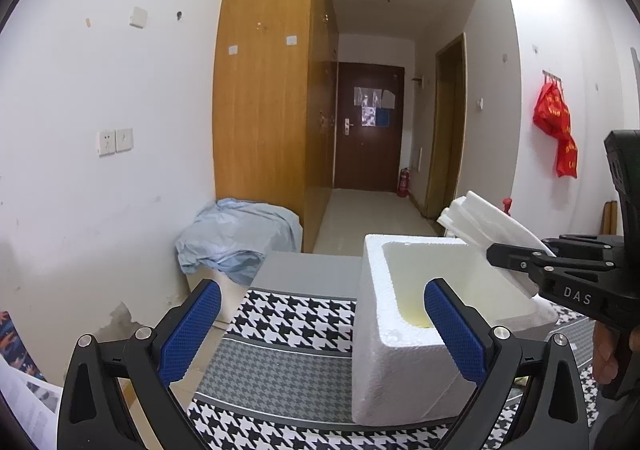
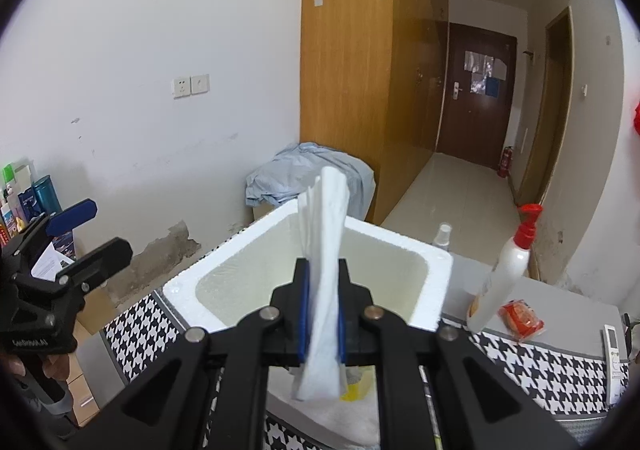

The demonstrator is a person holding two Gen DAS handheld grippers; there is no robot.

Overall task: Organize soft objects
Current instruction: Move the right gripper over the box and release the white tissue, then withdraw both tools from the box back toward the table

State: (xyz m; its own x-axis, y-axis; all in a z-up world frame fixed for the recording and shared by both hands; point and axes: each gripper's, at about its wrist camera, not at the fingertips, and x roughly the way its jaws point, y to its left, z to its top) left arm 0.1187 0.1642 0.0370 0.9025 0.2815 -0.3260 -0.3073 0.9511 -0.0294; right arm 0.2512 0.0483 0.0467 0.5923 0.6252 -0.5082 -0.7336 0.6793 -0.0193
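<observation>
Foam sheets (image 1: 496,226), a floppy white stack, are pinched in my right gripper (image 1: 516,262) in the left wrist view, hanging just past the far right corner of the foam box (image 1: 400,330). That box sits on the houndstooth cloth (image 1: 288,314). My left gripper (image 1: 320,330) is spread wide with nothing between its blue pads (image 1: 192,330), one pad left of the box and the other in front of its near wall.

Right wrist view: my right gripper (image 2: 323,314) has its pads pressed onto the foam sheets (image 2: 324,250), which stick up over the open foam box (image 2: 432,290). To the right of the box there's a pump bottle (image 2: 504,270) leaning, with a red packet (image 2: 522,315) just beside it. My left gripper (image 2: 90,234) hangs left of the box, well apart from it, jaws spread.
</observation>
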